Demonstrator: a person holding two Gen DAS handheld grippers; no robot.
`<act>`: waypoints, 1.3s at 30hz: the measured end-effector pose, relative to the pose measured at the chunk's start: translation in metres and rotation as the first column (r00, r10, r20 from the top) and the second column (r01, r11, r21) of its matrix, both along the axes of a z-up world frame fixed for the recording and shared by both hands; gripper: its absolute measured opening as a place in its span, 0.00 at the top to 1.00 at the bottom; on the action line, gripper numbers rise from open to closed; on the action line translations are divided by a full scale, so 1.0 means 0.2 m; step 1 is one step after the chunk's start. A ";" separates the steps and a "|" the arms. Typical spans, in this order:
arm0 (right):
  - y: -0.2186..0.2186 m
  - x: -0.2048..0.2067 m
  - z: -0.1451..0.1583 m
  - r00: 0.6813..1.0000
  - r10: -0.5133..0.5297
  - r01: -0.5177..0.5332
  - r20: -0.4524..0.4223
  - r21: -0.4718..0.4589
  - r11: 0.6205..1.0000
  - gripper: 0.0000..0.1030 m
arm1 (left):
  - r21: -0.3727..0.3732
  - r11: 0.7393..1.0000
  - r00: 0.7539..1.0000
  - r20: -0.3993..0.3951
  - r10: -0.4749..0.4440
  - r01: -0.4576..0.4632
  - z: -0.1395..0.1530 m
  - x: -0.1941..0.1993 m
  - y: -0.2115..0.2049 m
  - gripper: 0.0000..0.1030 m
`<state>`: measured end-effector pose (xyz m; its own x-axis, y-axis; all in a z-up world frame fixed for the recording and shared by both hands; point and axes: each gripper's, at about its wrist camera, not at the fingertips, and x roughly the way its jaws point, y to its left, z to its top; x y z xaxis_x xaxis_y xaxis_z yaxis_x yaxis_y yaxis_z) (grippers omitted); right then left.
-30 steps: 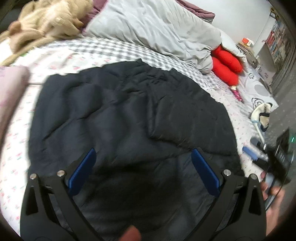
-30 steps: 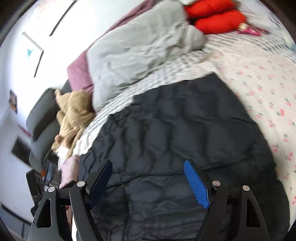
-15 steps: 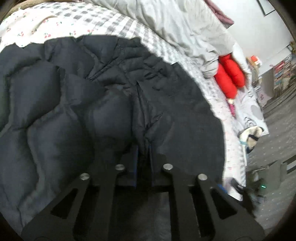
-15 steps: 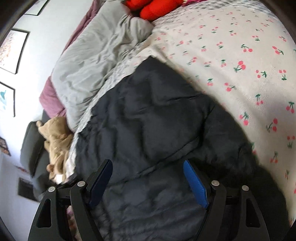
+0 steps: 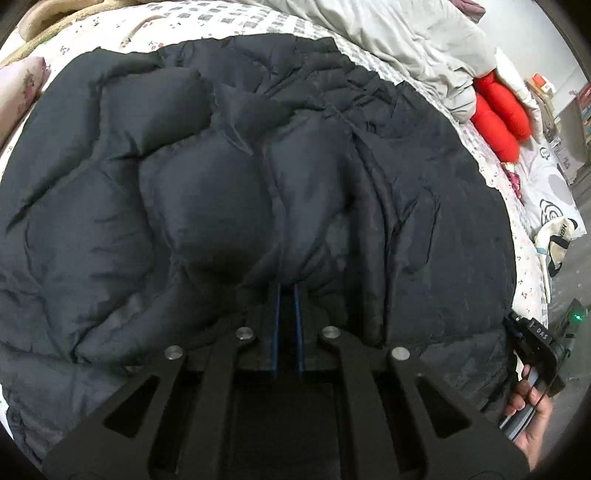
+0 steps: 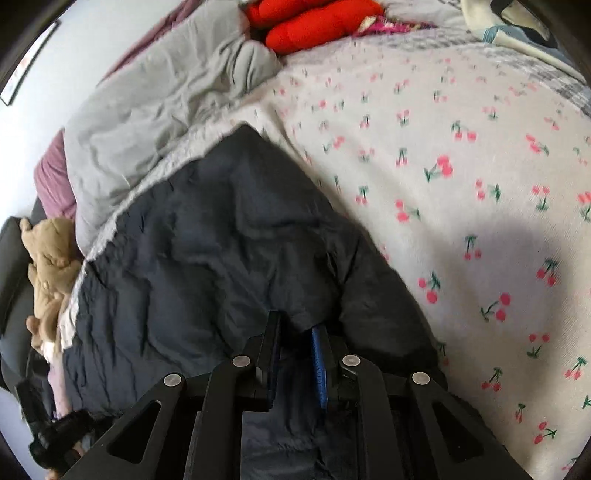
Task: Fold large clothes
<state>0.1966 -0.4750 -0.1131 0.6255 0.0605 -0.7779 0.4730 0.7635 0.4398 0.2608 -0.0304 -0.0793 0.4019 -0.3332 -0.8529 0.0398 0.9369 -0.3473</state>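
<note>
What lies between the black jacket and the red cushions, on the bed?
In the right wrist view, bare cherry-print sheet and the end of a grey duvet lie between the jacket and the red cushions.

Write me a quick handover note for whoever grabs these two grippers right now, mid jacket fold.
Left gripper: shut on a pinch of the black puffer jacket, near its middle seam.
Right gripper: shut on the jacket's near edge, by the cherry-print bedsheet.
The jacket lies spread on the bed, mostly flat, with the grey duvet and red cushions beyond it.
Done: both grips taken. No fold is visible yet.
Left: probably lift both pinches together and carry that side over, then smooth and fold again.
</note>
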 end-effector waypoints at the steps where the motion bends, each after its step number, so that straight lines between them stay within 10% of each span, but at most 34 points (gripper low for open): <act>1: -0.01 0.00 0.01 1.000 -0.001 0.001 -0.003 0.008 1.000 0.83 | -0.005 1.000 1.000 0.004 -0.002 0.002 0.02 -0.01 0.00 0.91; 6: -0.07 -0.08 0.16 0.999 0.000 -0.003 0.035 0.081 0.997 0.64 | 0.008 1.000 0.998 0.064 -0.028 0.028 0.24 -0.13 0.05 0.22; 9: -0.08 -0.17 0.26 0.998 0.008 -0.019 0.065 0.164 0.986 0.20 | 0.049 0.998 0.995 0.090 -0.044 0.040 0.39 -0.24 0.10 0.17; 12: -0.04 -0.28 0.40 0.991 0.097 -0.112 0.096 0.171 0.979 0.20 | 0.081 0.996 0.997 0.065 -0.042 0.037 0.48 -0.40 0.21 0.03; 18: 0.03 -0.59 0.57 0.965 0.258 -0.260 0.046 0.031 0.965 0.16 | 0.107 0.994 0.999 0.047 0.005 -0.010 0.51 -0.76 0.50 0.01; 25: 0.05 -0.93 0.38 0.918 0.389 -0.383 -0.084 0.079 0.921 0.16 | 0.029 0.996 0.990 -0.116 0.083 -0.080 0.24 -1.04 0.82 0.01; 39: -0.07 -1.14 0.05 0.930 0.316 -0.304 -0.187 0.089 0.949 0.17 | -0.071 0.997 0.968 -0.251 0.023 -0.042 -0.07 -1.23 0.81 0.01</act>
<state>-0.0315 -0.4894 -0.1027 0.4041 0.2749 -0.8724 0.2979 0.8622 0.4096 0.0154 0.1324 -0.0926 0.1905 -0.3908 -0.9005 -0.0871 0.9070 -0.4120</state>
